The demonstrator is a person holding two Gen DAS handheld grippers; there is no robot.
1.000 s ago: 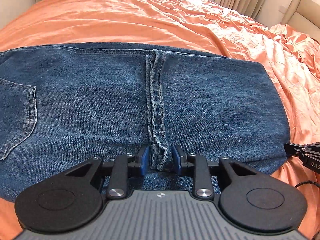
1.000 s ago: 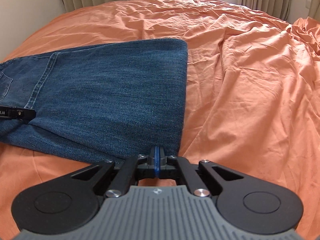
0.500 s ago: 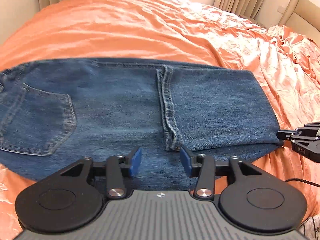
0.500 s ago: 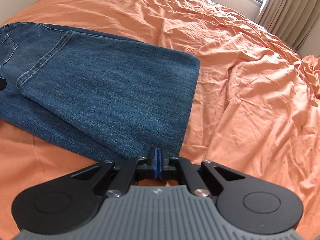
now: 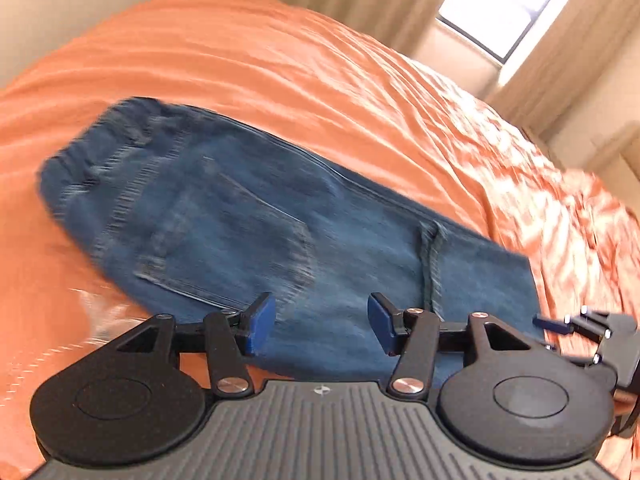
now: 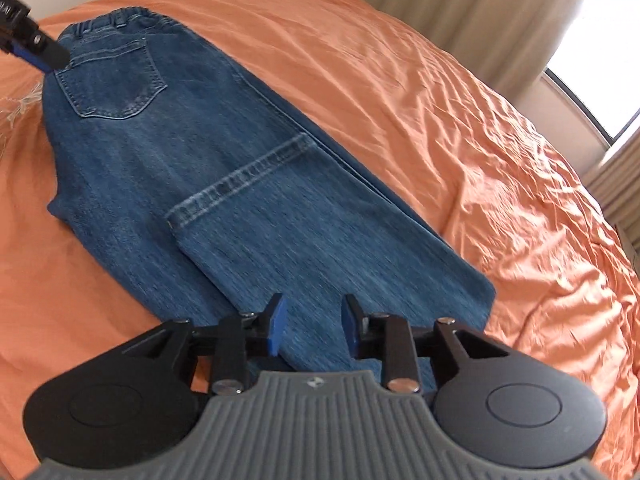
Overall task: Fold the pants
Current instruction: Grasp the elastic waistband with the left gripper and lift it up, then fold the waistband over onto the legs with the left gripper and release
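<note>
Blue jeans [image 5: 248, 220] lie flat on the orange bed, legs folded back so the hem [image 6: 244, 176] rests across the thigh, below the back pocket [image 6: 116, 80]. The elastic waistband [image 6: 120, 18] is at the far end. My left gripper [image 5: 322, 328] is open and empty, raised above the near edge of the jeans. My right gripper [image 6: 312, 330] is open and empty above the folded end of the jeans [image 6: 400, 280]. The right gripper's tip also shows in the left wrist view [image 5: 560, 326]; the left gripper's tip shows in the right wrist view [image 6: 36, 52].
The wrinkled orange bedsheet [image 6: 460, 140] spreads around the jeans on all sides. Beige curtains [image 6: 460, 4] and a bright window [image 5: 504, 4] stand beyond the bed. A pale wall [image 5: 60, 16] is at the far left.
Both grippers have opened, letting go of the jeans, and lifted back and away. The left view has swung left; the waistband and pocket now show.
</note>
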